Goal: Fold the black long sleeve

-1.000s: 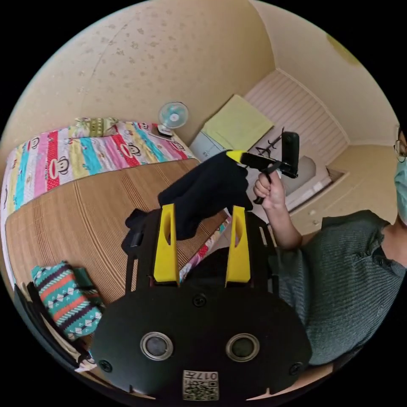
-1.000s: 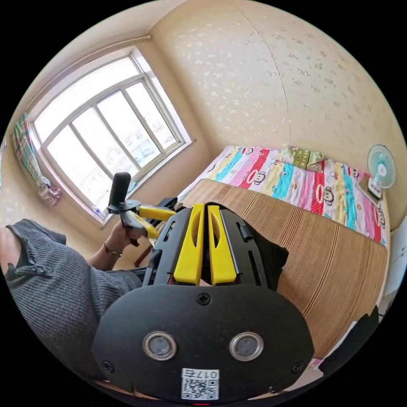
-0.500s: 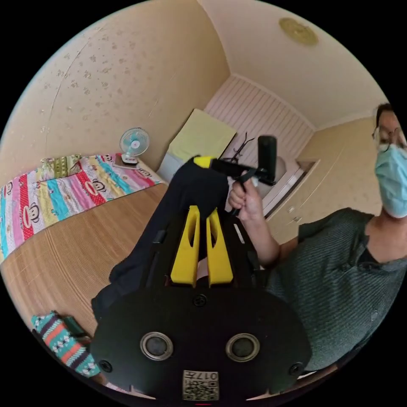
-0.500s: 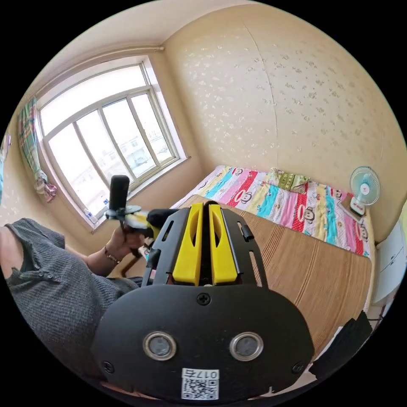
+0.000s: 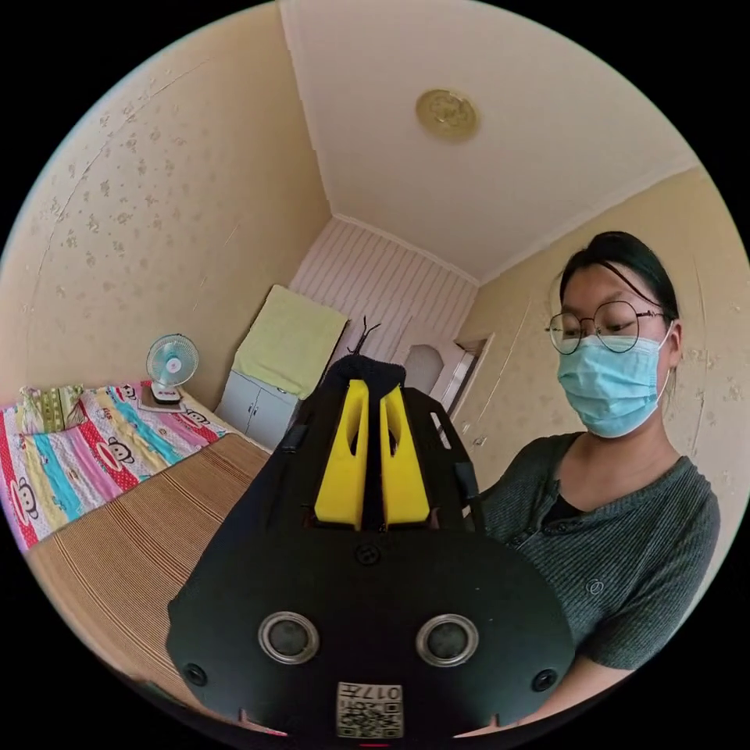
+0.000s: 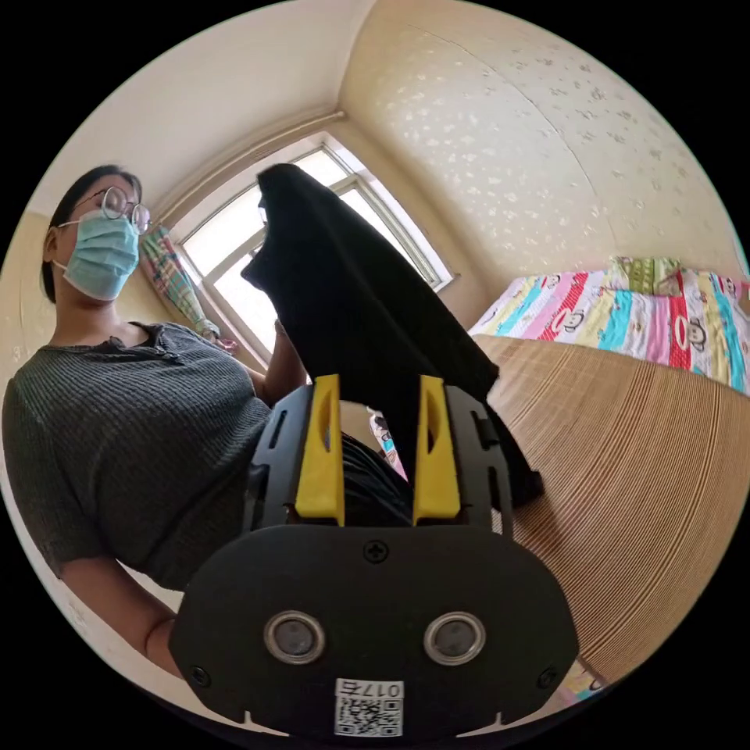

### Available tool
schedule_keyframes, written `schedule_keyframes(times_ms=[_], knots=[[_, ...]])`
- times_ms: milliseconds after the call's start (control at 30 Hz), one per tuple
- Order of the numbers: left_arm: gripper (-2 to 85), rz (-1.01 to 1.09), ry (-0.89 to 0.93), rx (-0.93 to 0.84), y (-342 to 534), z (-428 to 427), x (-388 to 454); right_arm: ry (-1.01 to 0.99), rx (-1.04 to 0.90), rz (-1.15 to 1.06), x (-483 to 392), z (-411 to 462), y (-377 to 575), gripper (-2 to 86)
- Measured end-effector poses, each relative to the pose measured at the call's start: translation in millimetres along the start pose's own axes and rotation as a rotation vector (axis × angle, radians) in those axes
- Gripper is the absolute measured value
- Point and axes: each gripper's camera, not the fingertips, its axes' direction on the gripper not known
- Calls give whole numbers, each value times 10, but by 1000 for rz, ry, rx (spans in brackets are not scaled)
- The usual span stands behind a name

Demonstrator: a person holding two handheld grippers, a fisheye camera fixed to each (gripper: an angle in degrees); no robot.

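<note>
Behind my jaws lies a ribbed bamboo mat (image 6: 625, 469) over a striped cartoon bedsheet (image 6: 625, 312), a small fan (image 5: 172, 363) standing at the sheet's far corner. My left gripper (image 5: 373, 394) has its jaws together, clamped on a bunched edge of the black long sleeve (image 6: 351, 312), a dark tuft poking just past the tips. My right gripper (image 6: 375, 391) has its jaws apart; the black cloth hangs down between them, its tail trailing onto the mat beyond the right jaw. I reckon I'm lifting the garment to shake it out. To do it well, I'd close the right jaws on a matching edge, then spread both grippers wide so it hangs flat. As for writing: each gripper's plate carries a code sticker, which I leave unread; no brand mark legible anywhere.
</note>
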Motion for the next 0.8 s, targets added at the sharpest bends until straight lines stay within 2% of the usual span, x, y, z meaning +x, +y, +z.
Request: schedule_keyframes(times_ms=[100, 200, 267, 400, 467, 700, 800], knots=[[-8, 41, -37, 45, -89, -112, 248, 4, -26, 2, 86, 138, 122, 225], [-8, 98, -38, 73, -160, -205, 467, 125, -59, 23, 163, 312, 92, 220], [-8, 131, -23, 81, -185, -257, 584, 212, -46, 26, 206, 381, 16, 197], [-8, 167, -27, 119, -163, -429, 798, 323, -53, -21, 304, 456, -292, 52], [-8, 172, -27, 127, -134, -517, 852, 363, -41, -48, 311, 432, -410, 50], [-9, 171, 69, 196, 22, -799, 917, 199, 4, -144, 238, 490, -486, 75], [-8, 172, 126, 185, 46, -873, 910, 104, 91, -150, 221, 454, -371, 40]])
